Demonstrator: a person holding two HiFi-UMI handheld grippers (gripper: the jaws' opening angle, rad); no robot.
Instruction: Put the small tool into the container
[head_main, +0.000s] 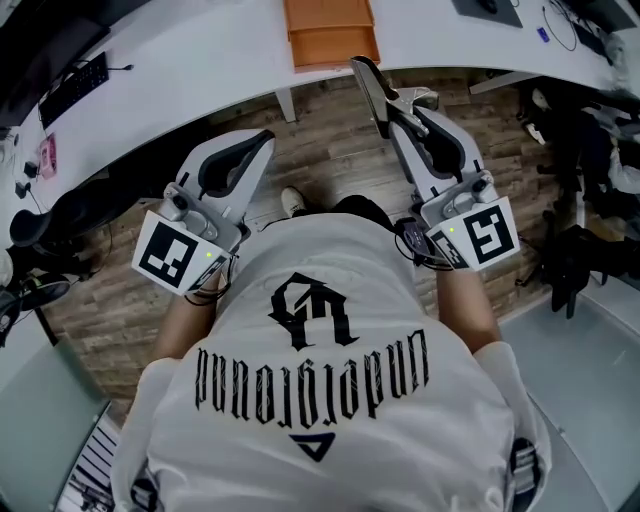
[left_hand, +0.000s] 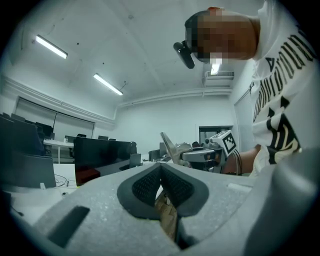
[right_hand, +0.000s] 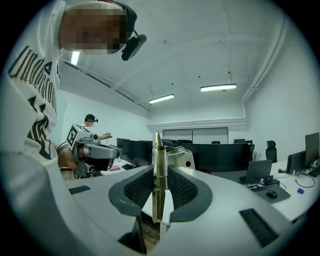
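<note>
A small metal spring tool (head_main: 376, 92) stands clamped between the pads of my right gripper (head_main: 402, 115), which is held up in front of the person's chest, above the wood floor. The right gripper view shows the tool (right_hand: 158, 175) upright between the shut pads, its spring and handle poking up past them. An orange container (head_main: 331, 34) rests on the white desk (head_main: 210, 60) straight ahead, beyond the tool's tip. My left gripper (head_main: 262, 142) is raised at the left with its pads (left_hand: 150, 184) pressed together and nothing between them. From it, the right gripper (left_hand: 202, 156) and the tool (left_hand: 171, 146) show.
The curved white desk spans the top of the head view, with a black keyboard (head_main: 74, 86) and a pink item (head_main: 46, 154) at its left. Black chairs (head_main: 575, 255) stand at the right. Dark monitors (right_hand: 220, 156) line the desks around.
</note>
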